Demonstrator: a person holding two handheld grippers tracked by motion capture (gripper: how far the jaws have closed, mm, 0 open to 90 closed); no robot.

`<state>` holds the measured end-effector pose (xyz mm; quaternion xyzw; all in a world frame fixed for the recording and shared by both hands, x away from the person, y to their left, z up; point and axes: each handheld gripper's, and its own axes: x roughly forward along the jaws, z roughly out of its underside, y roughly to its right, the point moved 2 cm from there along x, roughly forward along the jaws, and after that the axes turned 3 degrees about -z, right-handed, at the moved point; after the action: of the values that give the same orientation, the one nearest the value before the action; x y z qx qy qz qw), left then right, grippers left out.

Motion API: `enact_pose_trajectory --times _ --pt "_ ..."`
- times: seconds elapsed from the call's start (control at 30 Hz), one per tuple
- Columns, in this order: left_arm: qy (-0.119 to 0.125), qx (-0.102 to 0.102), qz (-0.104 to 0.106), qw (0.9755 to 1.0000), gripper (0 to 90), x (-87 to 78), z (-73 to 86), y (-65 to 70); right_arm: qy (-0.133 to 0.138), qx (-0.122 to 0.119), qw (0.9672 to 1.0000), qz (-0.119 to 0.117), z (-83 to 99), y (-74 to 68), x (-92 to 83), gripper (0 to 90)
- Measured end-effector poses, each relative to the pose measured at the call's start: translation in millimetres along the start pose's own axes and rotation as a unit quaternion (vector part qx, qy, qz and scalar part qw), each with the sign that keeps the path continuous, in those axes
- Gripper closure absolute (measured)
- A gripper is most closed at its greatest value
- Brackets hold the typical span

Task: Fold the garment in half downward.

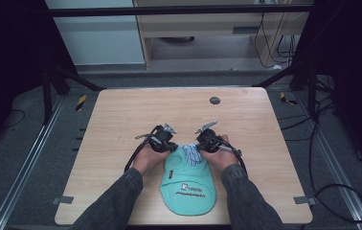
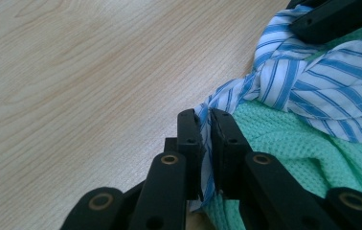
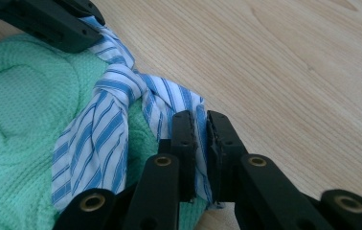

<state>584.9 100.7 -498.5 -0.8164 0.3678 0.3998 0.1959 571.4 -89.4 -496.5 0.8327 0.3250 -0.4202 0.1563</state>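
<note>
While clamped on striped ties [image 2: 284,81] above green bib [image 1: 187,184] — left gripper [image 2: 207,125], right gripper [image 3: 201,125] — risk: thin fabric slipping free, knot loosening.

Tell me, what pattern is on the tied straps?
Blue and white stripes on the tied straps, clearest in the right gripper view.

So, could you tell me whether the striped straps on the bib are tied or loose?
Tied: the striped straps cross in a knot above the green bib.
</note>
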Motion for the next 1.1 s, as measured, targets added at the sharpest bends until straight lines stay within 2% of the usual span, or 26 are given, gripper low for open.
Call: enact_pose_trajectory --times 0.2,0.57,0.93,1.1 --pt "0.004 0.003 -0.006 1.0000 84.3 -5.0 -2.5 -0.6 0.011 -0.011 0.9999 -0.003 -1.4 -2.0 -7.1 83.0" --pt "0.014 0.013 -0.010 0.9998 84.3 -17.6 -11.6 -3.8 0.031 -0.011 0.9994 -0.006 -5.7 -4.0 -19.8 83.0" --pt "0.014 0.025 -0.005 0.9996 84.4 -17.1 -14.0 -5.0 0.027 -0.014 0.9995 -0.003 -5.2 -2.5 -20.5 83.1" --pt "0.023 0.033 -0.009 0.9991 84.4 -23.8 -15.4 -3.7 0.027 -0.008 0.9996 -0.001 -5.9 -2.7 -21.7 83.2"
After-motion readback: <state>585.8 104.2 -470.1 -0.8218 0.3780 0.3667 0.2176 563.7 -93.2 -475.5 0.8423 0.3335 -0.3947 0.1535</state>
